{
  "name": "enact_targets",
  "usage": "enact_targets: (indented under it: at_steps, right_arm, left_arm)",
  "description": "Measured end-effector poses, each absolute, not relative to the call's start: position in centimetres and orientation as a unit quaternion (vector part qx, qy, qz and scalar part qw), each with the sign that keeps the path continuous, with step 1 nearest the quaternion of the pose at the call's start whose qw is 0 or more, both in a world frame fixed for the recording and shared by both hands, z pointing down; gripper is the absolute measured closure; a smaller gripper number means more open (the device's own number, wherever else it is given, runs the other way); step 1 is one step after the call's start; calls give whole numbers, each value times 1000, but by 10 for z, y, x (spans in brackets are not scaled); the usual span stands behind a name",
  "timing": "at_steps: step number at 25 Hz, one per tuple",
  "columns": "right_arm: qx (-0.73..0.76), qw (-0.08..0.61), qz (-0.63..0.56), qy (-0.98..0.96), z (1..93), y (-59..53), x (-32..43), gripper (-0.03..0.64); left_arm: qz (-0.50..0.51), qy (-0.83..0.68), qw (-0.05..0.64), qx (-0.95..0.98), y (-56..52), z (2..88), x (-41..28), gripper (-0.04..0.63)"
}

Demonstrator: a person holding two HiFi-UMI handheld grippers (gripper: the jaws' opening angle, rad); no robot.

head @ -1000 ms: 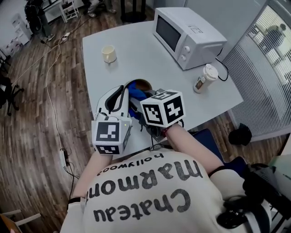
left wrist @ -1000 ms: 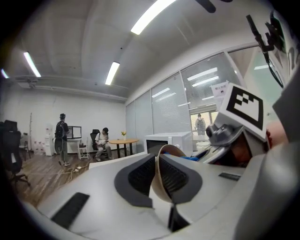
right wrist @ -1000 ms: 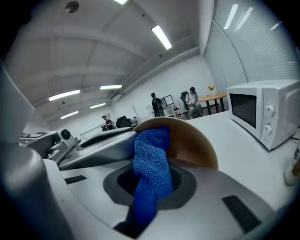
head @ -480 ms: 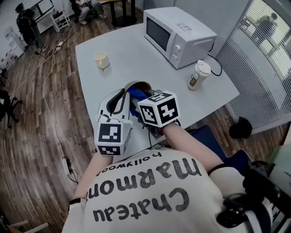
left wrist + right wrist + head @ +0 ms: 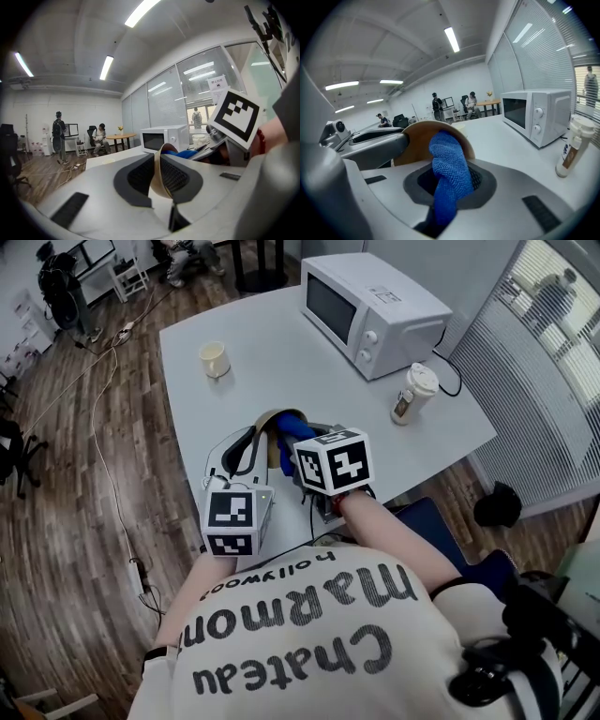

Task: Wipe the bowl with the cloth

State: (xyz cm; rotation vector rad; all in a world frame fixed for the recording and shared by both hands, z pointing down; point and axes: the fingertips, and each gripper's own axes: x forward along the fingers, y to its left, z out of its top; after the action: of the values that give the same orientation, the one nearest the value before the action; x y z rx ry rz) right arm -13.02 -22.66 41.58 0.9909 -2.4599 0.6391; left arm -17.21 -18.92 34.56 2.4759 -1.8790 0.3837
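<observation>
Two grippers meet above the near side of the tabletop (image 5: 281, 343). The left gripper (image 5: 157, 174) holds the bowl (image 5: 417, 140) on edge by its wall, hollow facing the right gripper (image 5: 451, 183). The left fingers (image 5: 136, 177) have just been easing apart, with the wall between them. The right fingers are clamped on the cloth (image 5: 446, 154), whose free end reaches straight ahead into the hollow. In my judgement, the wipe falls to the right gripper.
</observation>
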Motion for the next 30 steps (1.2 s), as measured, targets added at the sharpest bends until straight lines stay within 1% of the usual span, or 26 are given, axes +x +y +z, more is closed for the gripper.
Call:
enact_targets:
  at_steps: [10,17,19,22,24,30]
  right_arm:
    - [372,200,238,-875,419,-223,-118,569]
    - [375,195,254,-870,423,-221,-107,569]
    - [352,168,271,-880,416,-215,-112,569]
    - [277,107,305,-905,396,-201,-131,569]
    - [238,91,320,-913,389,-190,-143,569]
    - [241,117,309,-912,399,-189,-145,569]
  left_arm:
    - [103,-623,25,775,-183,351,-189,558]
    - [106,-623,43,773,-185,361,-184,558]
    - [104,-621,55,775,-185,364,-183,560]
    - [93,-616,69,779,-186,364,-180,569]
    - [86,-610,68,785,-184,362,-175,569]
    - [71,-589,65,802,-180,358,-163,569]
